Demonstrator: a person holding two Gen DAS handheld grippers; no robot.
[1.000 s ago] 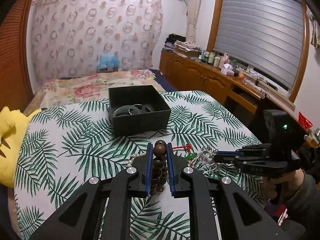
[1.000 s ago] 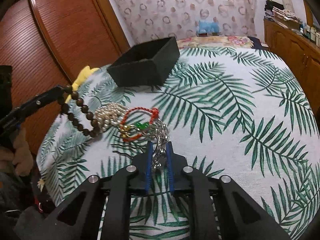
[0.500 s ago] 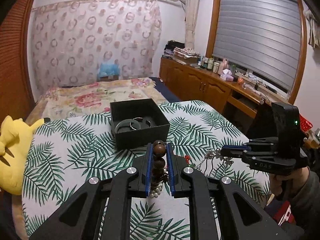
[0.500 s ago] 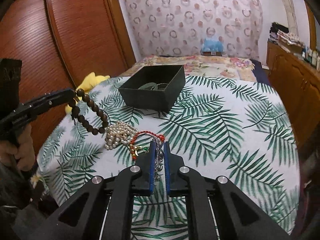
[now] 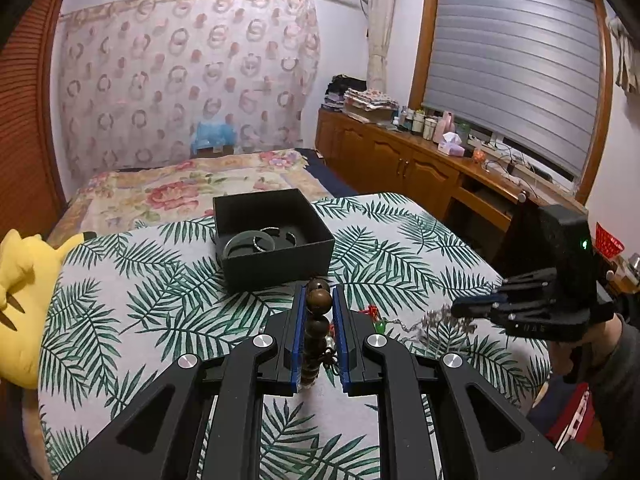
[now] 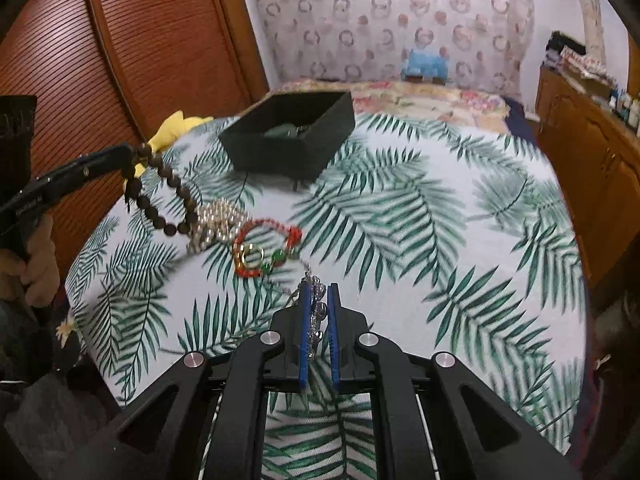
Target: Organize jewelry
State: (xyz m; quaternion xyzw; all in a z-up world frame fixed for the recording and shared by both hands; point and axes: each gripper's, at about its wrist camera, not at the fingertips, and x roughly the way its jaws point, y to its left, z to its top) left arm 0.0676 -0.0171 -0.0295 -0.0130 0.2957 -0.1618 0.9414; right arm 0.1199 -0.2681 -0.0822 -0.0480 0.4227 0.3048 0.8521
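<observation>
Left gripper (image 5: 317,312): clamped on dark brown wooden bead bracelet (image 5: 319,300), hanging looped below.
Right gripper (image 6: 319,300): pinching silver chain (image 6: 316,312), sparkly links.

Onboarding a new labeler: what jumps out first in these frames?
Each gripper is closed on jewelry: the left gripper clamps a brown wooden bead bracelet, and the right gripper pinches a silver chain. Between them, a pearl strand and red cord bracelet sit tangled over the palm-leaf tablecloth. Behind sits an open black box already holding bangles.
</observation>
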